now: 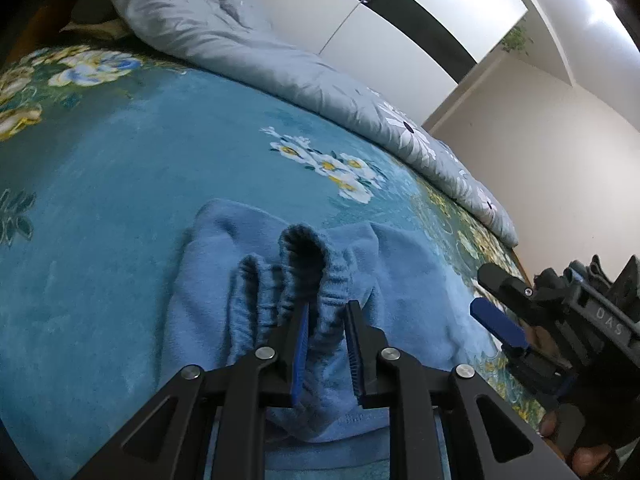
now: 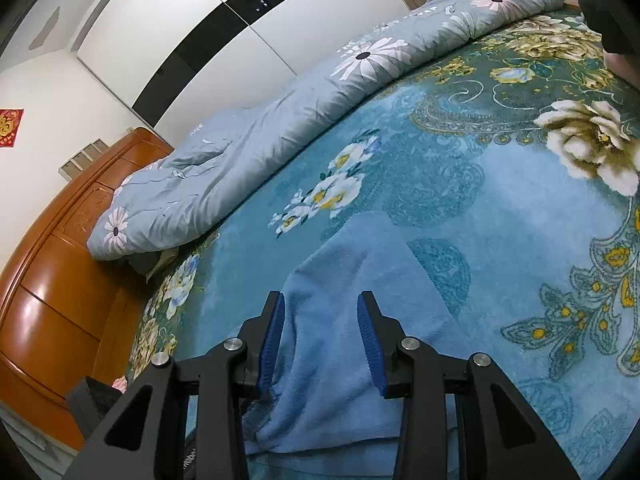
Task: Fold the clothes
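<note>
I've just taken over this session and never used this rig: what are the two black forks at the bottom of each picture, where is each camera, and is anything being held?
Each picture comes from a camera mounted on a hand-held gripper, looking along its two black fingers with blue pads. A person holds one gripper in each hand. The left wrist view shows the left gripper with the gathered waistband of a light blue garment between its pads; they look closed on it. The right gripper shows at that picture's edge. In the right wrist view the right gripper sits over the same garment, jaws apart, gripping nothing. The garment lies on a teal flowered blanket, with a grey quilt bunched behind.
</note>
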Available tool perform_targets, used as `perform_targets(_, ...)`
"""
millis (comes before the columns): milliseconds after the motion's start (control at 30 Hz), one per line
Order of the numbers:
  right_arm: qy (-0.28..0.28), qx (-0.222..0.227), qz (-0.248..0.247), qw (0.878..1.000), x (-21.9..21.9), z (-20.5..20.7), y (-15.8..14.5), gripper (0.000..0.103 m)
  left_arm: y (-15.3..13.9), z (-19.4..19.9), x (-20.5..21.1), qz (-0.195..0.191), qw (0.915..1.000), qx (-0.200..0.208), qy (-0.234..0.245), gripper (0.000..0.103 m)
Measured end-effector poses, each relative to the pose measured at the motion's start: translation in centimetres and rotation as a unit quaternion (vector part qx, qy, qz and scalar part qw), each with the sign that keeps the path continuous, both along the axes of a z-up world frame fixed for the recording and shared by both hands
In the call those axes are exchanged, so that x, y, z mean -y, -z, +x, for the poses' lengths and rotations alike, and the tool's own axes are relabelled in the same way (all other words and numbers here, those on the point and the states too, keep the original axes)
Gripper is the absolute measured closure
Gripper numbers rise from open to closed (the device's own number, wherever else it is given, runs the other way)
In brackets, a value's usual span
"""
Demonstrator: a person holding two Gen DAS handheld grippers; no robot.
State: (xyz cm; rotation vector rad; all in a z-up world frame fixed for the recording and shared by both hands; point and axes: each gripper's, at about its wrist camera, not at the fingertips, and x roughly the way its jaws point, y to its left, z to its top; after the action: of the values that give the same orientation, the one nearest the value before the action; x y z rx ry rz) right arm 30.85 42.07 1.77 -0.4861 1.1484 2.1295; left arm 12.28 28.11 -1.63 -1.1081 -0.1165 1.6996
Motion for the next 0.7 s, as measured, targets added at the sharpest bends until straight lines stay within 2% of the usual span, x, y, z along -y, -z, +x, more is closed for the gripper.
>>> perform_targets(133,-0.001,0.001,-0.005,1.0,0.0,0.0,0.2,0.064,0.2,0.0,0.1,-0.003,1.0,0.0,0.0,0.082)
perform_targets(233,-0.004,0.002,-0.004,1.0,0.1,-0.1,0.2,0.064,-0.1,0.7,-0.2,-0.007,0.9997,-0.025,-0.001,0.082)
perform_targets(300,-0.004,0.002,-0.004,1.0,0.0,-0.1,0.1,0.064,-0.3,1.0,0.0,-0.007,0.9992,-0.037,-0.011,0.091)
perform_targets(367,-0.002,0.0,-0.004,1.0,0.0,0.0,0.1,0.064,-0.8,0.8,0.9,0.007,0.9983,-0.042,-0.039,0.094)
perform_targets(433,0.002,-0.002,-0.003,1.0,0.0,0.2,0.0,0.064,-1.7,-0.4,2.8,0.044,0.9964,-0.023,-0.068,0.095)
perform_targets(500,0.005,-0.003,-0.002,1.0,-0.1,0.4,0.0,0.064,-1.9,-1.6,4.1,0.06,0.9946,-0.003,-0.085,0.095)
perform_targets(567,0.006,-0.003,-0.006,1.0,-0.2,0.4,0.1,0.064,-1.3,-2.5,5.0,0.042,0.9937,0.006,-0.104,0.095)
perform_targets(600,0.004,-0.002,-0.008,1.0,-0.2,0.3,0.2,0.064,-0.5,-2.9,4.9,0.019,0.9933,0.007,-0.113,0.095)
perform_targets(633,0.002,-0.001,-0.009,1.0,-0.2,0.2,0.2,0.064,0.4,-3.3,4.7,-0.001,0.9931,0.015,-0.117,0.095)
perform_targets(700,-0.001,0.0,-0.011,1.0,-0.2,0.0,0.3,0.064,1.7,-3.9,4.1,-0.016,0.9926,0.037,-0.115,0.095)
